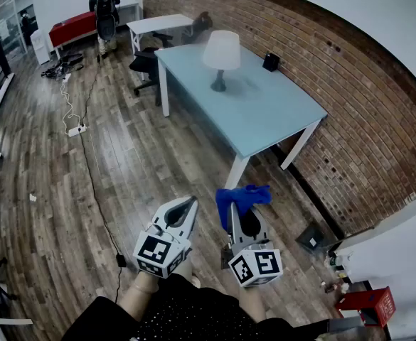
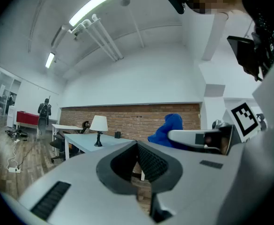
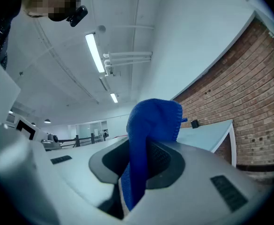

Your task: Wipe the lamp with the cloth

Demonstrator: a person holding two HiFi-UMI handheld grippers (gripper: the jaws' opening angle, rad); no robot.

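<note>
A white-shaded lamp point(image 1: 221, 55) on a dark stem stands on the far part of a pale blue table point(image 1: 264, 119); in the left gripper view the lamp point(image 2: 99, 125) shows small in the distance. My right gripper point(image 1: 233, 212) is shut on a blue cloth point(image 1: 240, 197), which bunches up above the jaws point(image 3: 148, 125). My left gripper point(image 1: 193, 203) is shut with nothing in it. Both grippers hang over the wooden floor, well short of the table. The blue cloth point(image 2: 167, 128) also shows at the right in the left gripper view.
A small black box point(image 1: 270, 62) sits on the table near the brick wall. A black chair point(image 1: 145, 62) and a white desk point(image 1: 158, 24) stand behind it. A person point(image 1: 105, 9) stands far off. Cables point(image 1: 76, 123) trail across the floor. A red box point(image 1: 368, 305) lies at right.
</note>
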